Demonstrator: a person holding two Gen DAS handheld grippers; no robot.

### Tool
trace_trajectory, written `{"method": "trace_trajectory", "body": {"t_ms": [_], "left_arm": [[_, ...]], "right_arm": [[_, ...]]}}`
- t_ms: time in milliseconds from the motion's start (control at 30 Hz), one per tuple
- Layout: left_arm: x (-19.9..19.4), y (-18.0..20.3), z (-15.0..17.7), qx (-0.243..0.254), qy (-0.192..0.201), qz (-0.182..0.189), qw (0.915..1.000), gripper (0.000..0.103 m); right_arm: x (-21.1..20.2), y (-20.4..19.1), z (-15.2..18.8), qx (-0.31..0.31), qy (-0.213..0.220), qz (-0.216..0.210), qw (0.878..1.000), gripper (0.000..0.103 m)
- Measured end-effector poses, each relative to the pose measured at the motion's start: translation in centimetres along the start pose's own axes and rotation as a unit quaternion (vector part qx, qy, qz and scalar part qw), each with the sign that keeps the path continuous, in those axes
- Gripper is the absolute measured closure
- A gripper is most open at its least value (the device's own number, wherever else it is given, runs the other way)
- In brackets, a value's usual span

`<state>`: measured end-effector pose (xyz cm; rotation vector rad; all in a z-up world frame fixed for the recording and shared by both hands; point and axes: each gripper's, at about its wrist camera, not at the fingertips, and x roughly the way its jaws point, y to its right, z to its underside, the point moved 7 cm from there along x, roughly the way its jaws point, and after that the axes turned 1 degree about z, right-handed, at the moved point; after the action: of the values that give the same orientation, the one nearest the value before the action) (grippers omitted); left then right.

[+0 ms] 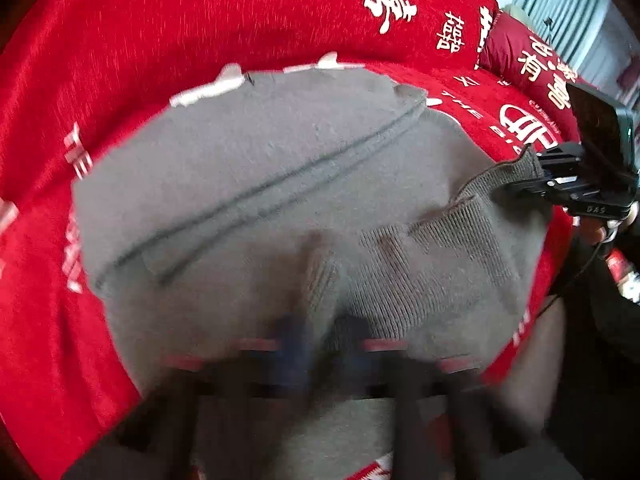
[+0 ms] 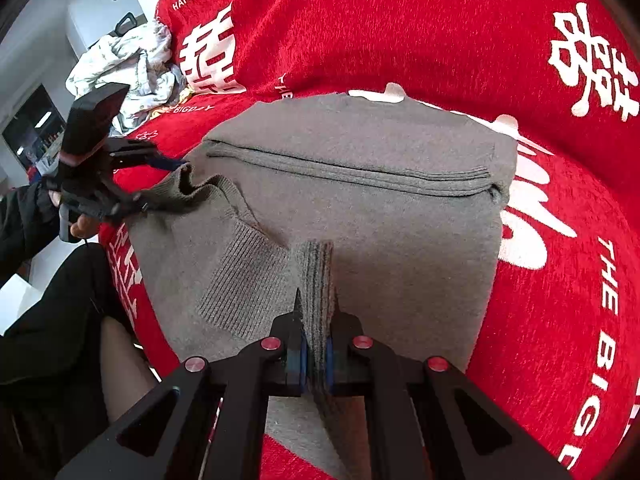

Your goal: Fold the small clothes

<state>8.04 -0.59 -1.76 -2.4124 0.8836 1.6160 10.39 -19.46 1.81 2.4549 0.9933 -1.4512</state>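
In the left wrist view the grey sweater point(image 1: 280, 184) lies spread on the red bedspread point(image 1: 160, 20); the left tongs point(image 1: 324, 340) are blurred, apparently pinching its ribbed hem, while the right tongs point(image 1: 516, 184) bite another hem corner. In the right wrist view the right tongs point(image 2: 316, 312) are pressed together on a fold of the sweater point(image 2: 360, 208), the left tongs point(image 2: 160, 184) grip its lifted edge, and a pale crumpled cloth point(image 2: 128, 64) sits half cut off beyond.

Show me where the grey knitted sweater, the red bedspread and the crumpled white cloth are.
Grey knitted sweater point(image 2: 360, 220): right wrist view, flat middle panel.
Red bedspread with white lettering point(image 2: 400, 32): right wrist view, bare area beyond sweater.
Crumpled white cloth point(image 2: 128, 68): right wrist view, centre of heap.
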Motion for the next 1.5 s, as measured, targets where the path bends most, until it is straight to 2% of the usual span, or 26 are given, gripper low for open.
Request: {"method": "trace_trajectory", "body": {"t_ms": [67, 133, 267, 433, 633, 900, 1100, 1300, 1500], "left_arm": [[-0.2, -0.1, 0.4, -0.002, 0.004, -0.012, 0.9999, 0.097], [-1.2, -0.2, 0.5, -0.022, 0.019, -0.007, 0.9996, 0.097], [-6.5, -0.5, 0.0, -0.076, 0.104, 0.005, 0.9916, 0.097], [-11.1, -1.3, 0.0, -0.112, 0.159, -0.032, 0.9805, 0.097], [-14.5, -2.6, -1.6, -0.133, 0.209, -0.065, 0.9666, 0.097], [-13.8, -5.7, -5.1, -0.174, 0.217, -0.091, 0.9561, 0.097], [-13.0, -8.4, -8.9, -0.186, 0.22, -0.115, 0.9507, 0.097], [-8.8, -12.7, -11.9, -0.216, 0.187, -0.13, 0.9494, 0.097], [-2.8, -16.4, -13.4, -0.244, 0.136, -0.138, 0.9502, 0.097]], "right_arm": [[0.1, 0.1, 0.1, 0.001, 0.0, 0.007, 1.0, 0.096], [0.1, 0.5, 0.0, 0.008, 0.002, 0.016, 1.0, 0.096], [-1.9, 0.6, -1.0, 0.022, 0.033, 0.016, 0.999, 0.097], [-6.4, 0.5, -3.6, 0.038, 0.102, 0.035, 0.993, 0.097], [-10.3, 0.1, -7.4, 0.033, 0.165, 0.09, 0.982, 0.097], [-9.5, 1.3, -11.6, 0.027, 0.172, 0.171, 0.97, 0.097], [-7.7, 3.7, -15.7, 0.047, 0.171, 0.199, 0.964, 0.097], [-3.0, 7.6, -19.1, 0.067, 0.146, 0.222, 0.962, 0.097], [3.2, 11.3, -20.3, 0.09, 0.101, 0.238, 0.962, 0.097]]}}
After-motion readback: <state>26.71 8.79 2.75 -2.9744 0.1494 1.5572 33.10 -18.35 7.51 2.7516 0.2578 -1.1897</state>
